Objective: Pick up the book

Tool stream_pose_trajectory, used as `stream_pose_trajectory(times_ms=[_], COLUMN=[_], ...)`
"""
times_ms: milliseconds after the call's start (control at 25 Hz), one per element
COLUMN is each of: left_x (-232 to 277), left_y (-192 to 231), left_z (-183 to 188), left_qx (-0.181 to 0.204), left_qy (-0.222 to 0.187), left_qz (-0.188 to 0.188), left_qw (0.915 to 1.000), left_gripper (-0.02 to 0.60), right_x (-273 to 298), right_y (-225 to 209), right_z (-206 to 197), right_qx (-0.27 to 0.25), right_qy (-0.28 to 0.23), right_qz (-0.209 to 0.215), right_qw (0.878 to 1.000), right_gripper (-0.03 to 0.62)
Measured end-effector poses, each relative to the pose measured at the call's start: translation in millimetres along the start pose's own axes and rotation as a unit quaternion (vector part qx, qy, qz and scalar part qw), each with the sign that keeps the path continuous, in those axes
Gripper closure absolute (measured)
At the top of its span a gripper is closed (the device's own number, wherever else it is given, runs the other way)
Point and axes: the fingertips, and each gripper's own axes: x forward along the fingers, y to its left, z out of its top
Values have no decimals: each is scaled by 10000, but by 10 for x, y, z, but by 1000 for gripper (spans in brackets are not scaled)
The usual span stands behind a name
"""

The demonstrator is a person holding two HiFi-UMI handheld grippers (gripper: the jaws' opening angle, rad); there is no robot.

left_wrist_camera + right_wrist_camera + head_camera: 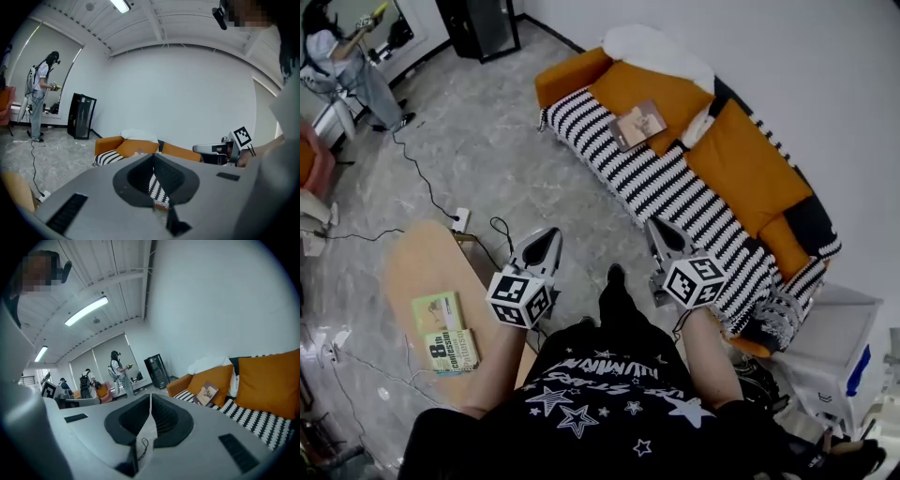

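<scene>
Both tongs are shut tight and hold nothing: left gripper point(549, 236) at lower centre, right gripper point(662, 231) just right of it. Toward top centre, the book point(638, 124) rests on the striped sofa point(675, 192), propped against an orange cushion point(661, 94). At lower left, a wooden table point(417, 262) carries a paperback point(452, 352) reading "8th confession".

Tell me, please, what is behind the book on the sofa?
An orange cushion stands right behind the book, which seems to lean on it. The book covers part of this cushion, so whatever lies between them is hidden.
</scene>
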Motion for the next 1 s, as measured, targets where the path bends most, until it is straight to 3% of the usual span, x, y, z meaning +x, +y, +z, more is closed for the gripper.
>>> stream_pose_trajectory(times_ms=[600, 1000], left_x=[1307, 1600], left_y=[-65, 5], left_z=[553, 607], left_qx=[36, -45], left_qy=[-59, -1], left_qz=[-40, 416], left_qw=[10000, 9991], left_gripper=[572, 572], right_x=[563, 837], right_y=[-1206, -1621], right_z=[693, 770], right_qx=[90, 335], right_qy=[-24, 59], right_qz=[34, 247], right_qw=[10000, 9991], right_gripper=[565, 565])
